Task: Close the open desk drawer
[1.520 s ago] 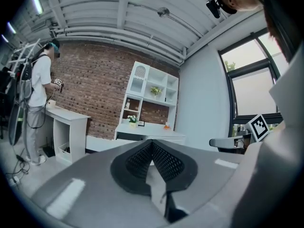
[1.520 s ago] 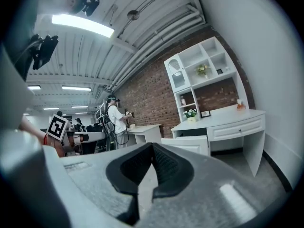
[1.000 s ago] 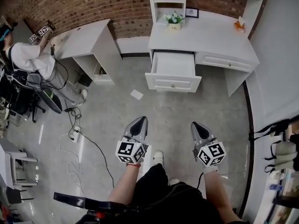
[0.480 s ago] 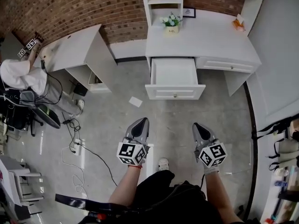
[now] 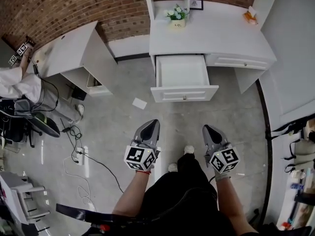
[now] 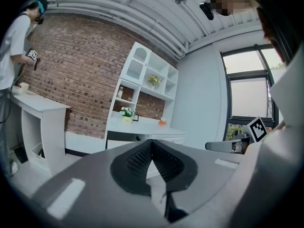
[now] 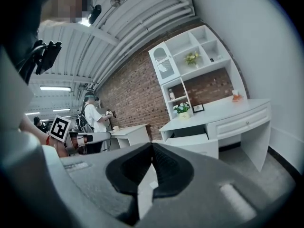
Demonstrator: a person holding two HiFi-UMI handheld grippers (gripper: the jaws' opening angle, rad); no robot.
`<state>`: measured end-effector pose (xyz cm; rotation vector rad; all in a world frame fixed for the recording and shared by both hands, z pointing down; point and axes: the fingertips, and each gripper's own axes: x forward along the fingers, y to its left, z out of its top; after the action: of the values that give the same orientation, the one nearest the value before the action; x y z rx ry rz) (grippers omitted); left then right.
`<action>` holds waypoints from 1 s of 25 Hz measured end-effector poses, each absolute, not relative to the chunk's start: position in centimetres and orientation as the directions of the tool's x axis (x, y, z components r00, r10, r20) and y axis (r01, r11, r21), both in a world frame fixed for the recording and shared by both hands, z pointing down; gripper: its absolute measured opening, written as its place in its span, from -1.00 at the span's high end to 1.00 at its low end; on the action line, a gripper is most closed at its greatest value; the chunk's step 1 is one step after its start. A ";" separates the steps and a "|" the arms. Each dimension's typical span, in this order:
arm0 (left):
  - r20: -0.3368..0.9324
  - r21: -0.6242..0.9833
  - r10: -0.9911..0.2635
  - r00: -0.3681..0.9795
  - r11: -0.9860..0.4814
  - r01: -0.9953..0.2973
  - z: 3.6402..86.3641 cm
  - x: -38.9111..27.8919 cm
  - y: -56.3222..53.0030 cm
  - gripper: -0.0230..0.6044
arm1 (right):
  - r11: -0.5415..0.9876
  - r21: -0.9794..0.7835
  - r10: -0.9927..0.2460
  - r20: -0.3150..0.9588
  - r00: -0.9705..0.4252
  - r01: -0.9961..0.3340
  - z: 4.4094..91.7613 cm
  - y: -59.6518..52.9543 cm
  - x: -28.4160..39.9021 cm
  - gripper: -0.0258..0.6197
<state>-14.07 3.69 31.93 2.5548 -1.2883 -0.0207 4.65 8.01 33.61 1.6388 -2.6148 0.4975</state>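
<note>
As the person steps closer to the white counter (image 5: 216,38), its open drawer (image 5: 182,75) still juts out ahead. The left gripper (image 5: 150,127) and right gripper (image 5: 207,130), fingers pressed together and empty, remain well short of it, so the closing push appears yet to begin.

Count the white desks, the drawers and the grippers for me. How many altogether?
White desks: 2, the drawer desk and the side desk.
Drawers: 2, the open drawer and the shut drawer.
Grippers: 2, the left gripper and the right gripper.
Total: 6.
</note>
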 end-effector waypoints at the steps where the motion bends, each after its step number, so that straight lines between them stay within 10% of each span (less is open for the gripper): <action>1: 0.116 0.257 -0.787 0.606 -0.565 -0.784 32.3 -13.9 3.4 0.92 | 0.398 -0.260 -0.875 0.181 -0.450 -0.880 33.8 7.6 4.6 0.92; 25: 0.203 0.347 -0.681 0.704 -0.622 -0.702 45.1 -6.4 -7.1 0.92 | 0.428 -0.259 -0.839 0.243 -0.487 -0.866 45.1 -6.2 3.3 0.92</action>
<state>-6.38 -7.13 45.09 2.5109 -1.0712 0.0723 3.26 -6.21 45.10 1.5488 -2.5885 0.5405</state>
